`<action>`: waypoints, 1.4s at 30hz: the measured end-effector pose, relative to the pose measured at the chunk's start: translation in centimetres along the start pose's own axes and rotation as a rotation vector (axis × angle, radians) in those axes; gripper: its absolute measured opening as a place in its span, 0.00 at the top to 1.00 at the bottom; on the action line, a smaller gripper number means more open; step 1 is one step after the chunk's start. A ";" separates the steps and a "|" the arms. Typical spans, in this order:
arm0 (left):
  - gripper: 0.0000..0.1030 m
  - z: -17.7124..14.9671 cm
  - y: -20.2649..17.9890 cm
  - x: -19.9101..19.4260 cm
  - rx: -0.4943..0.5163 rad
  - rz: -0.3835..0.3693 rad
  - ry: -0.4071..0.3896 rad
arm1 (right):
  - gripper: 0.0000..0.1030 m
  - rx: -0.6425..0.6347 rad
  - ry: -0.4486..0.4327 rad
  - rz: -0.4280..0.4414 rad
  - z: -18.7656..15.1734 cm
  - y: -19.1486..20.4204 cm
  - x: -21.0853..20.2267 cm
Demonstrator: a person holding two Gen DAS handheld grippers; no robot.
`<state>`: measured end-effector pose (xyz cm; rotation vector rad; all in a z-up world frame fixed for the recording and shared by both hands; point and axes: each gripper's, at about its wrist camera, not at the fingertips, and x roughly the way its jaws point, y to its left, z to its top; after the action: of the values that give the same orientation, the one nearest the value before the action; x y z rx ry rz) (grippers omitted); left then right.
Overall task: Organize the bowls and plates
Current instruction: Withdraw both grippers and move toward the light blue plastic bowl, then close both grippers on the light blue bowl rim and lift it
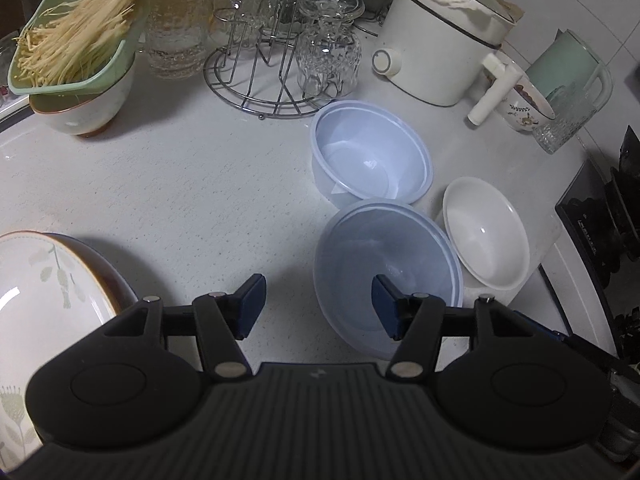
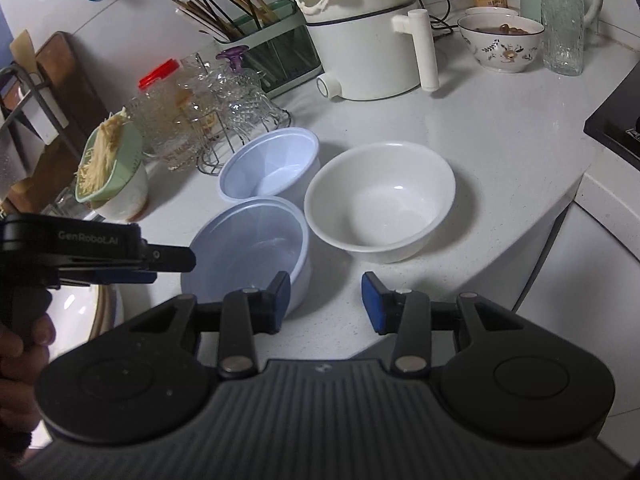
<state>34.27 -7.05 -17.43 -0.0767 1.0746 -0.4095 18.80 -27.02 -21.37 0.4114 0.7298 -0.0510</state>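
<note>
At left edge: plate point(image 1: 36, 280) cut off (gripper point(image 1: 318, 306) hides pt).

Three empty bowls stand close together on the white table point(image 2: 500, 152). The white bowl point(image 2: 380, 200) is round and shiny, and it sits upright on the right. Just beside it on the left is the near plastic bowl point(image 2: 248, 252), pale blue and see-through, also upright. Behind that one stands the far plastic bowl point(image 2: 270, 164), the same pale blue, tipped a little; the two blue rims look like they touch. Off to the left, at the table's edge, lies a flowered plate point(image 1: 44, 280), white with pale green leaves and a brown rim. It rests flat, well apart from the bowls.
</note>
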 end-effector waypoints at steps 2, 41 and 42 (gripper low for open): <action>0.38 -0.1 0.0 0.1 -0.007 -0.005 0.002 | 0.58 -0.002 -0.008 0.002 0.0 0.2 -0.2; 0.78 0.0 3.0 -0.8 -0.080 0.060 0.031 | 0.77 -0.069 0.083 0.145 0.0 4.8 3.9; 0.78 -0.1 3.5 -0.8 -0.086 0.072 0.034 | 0.77 -0.081 0.084 0.155 0.1 5.2 4.0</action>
<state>34.82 -3.51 -17.67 -0.1074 1.1249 -0.3005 22.81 -21.86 -22.16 0.3935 0.7783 0.1415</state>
